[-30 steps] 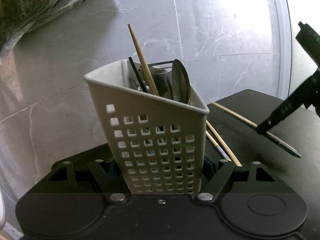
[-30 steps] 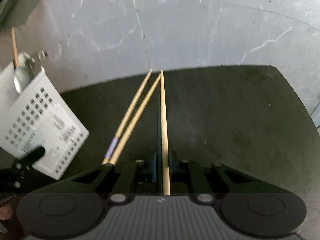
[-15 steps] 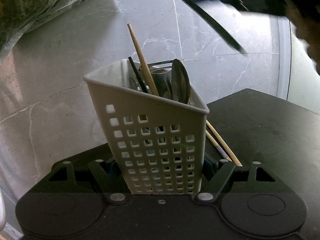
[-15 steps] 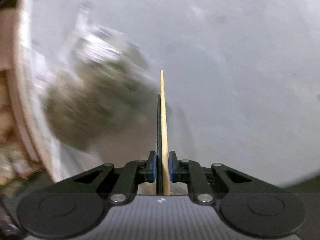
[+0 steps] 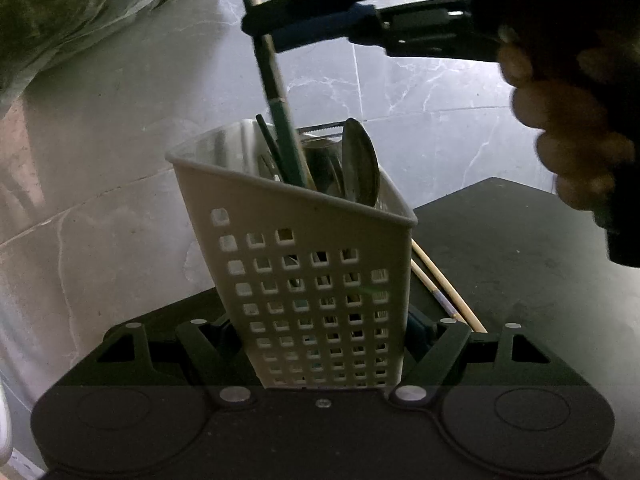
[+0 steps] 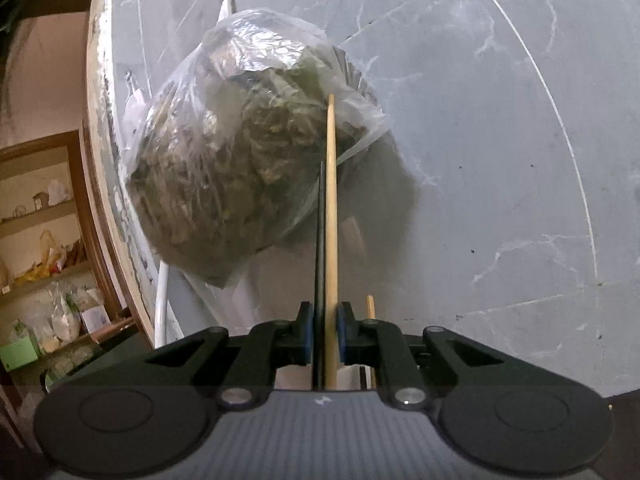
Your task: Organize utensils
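Observation:
My left gripper is shut on the base of a white perforated utensil holder, which it keeps tilted on the black table. A metal spoon and other utensils stand inside. Above the holder, my right gripper comes in from the right in a person's hand, shut on a pair of chopsticks. They hang steeply, and their lower ends reach the holder's mouth. In the right wrist view, the right gripper clamps a wooden chopstick and a dark one side by side.
Two more wooden chopsticks lie on the table right of the holder. A plastic bag of greens hangs on the marble wall behind. Shelves with packets show through a doorway at the far left.
My right gripper lifted the two chopsticks off the table, swung them upright and brought them over the holder. The left gripper and the holder stayed put.

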The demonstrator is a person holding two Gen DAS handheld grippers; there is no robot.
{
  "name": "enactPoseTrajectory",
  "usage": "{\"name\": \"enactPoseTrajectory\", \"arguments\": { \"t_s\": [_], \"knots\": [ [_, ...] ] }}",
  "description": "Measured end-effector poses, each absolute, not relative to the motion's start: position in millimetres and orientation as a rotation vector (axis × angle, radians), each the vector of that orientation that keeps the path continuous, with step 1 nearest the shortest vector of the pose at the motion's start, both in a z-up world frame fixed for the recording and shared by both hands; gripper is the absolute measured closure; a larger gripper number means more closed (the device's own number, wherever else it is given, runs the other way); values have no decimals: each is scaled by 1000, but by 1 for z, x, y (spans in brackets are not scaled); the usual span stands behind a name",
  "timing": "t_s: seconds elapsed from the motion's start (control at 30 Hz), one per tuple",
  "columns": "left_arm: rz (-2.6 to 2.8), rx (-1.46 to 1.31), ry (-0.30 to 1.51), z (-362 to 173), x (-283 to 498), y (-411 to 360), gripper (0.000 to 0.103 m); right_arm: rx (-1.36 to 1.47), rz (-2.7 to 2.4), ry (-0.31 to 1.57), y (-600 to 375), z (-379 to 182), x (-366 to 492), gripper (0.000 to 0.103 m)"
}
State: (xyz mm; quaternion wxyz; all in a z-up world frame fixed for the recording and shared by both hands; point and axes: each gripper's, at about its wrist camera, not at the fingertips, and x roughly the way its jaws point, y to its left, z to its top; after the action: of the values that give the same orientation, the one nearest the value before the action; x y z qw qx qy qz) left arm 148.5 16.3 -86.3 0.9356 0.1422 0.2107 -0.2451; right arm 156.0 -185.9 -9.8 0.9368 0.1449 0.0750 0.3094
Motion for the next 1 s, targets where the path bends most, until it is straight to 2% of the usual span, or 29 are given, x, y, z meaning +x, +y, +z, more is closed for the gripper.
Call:
{"name": "enactPoseTrajectory", "arguments": {
  "t_s": [0.23, 0.3, 0.33, 0.37, 0.63, 0.9, 1.0],
  "knots": [
    [-501, 291, 431, -86, 148, 16, 24, 210, 603, 269, -177, -23, 149, 85],
    [-501, 291, 432, -86, 148, 16, 24, 200, 590, 286, -179, -22, 145, 73],
    [-501, 290, 434, -86, 148, 16, 24, 192, 577, 291, -180, -19, 143, 57],
    [-499, 289, 435, -86, 148, 16, 24, 183, 562, 299, -180, -15, 141, 49],
    [-496, 281, 447, -83, 151, 15, 24, 183, 276, 386, -192, 15, 130, 49],
    [-496, 290, 456, -80, 154, 15, 24, 263, 42, 491, -221, 8, 133, 43],
    [-497, 289, 456, -80, 154, 15, 24, 275, 10, 508, -230, 4, 132, 38]
  ]
}}
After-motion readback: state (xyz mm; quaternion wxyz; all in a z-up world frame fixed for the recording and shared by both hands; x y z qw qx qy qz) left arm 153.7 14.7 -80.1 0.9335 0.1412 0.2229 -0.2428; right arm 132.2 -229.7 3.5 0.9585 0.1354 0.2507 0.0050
